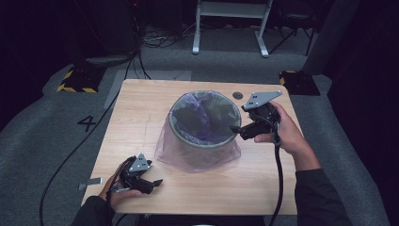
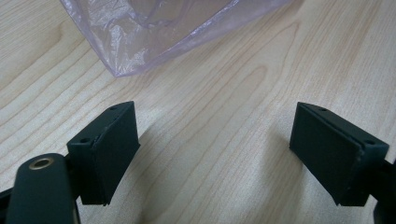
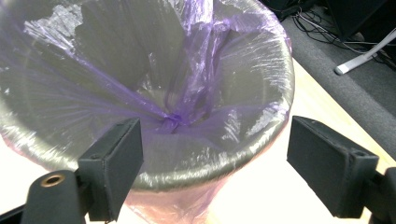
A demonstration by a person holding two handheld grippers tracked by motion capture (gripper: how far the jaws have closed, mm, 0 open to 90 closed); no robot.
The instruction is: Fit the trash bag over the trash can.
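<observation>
Purple liner (image 3: 187,79) draped over bin (image 3: 261,154) rim ahead of my right gripper (image 3: 212,154), jaws released, empty; lining step underway, so next I'd judge: pinch and seat the film.

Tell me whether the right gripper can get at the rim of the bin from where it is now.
Probably yes. The right gripper hangs open right beside the bin's rim, and nothing stands between them; just the purple bag folded over that rim.
</observation>
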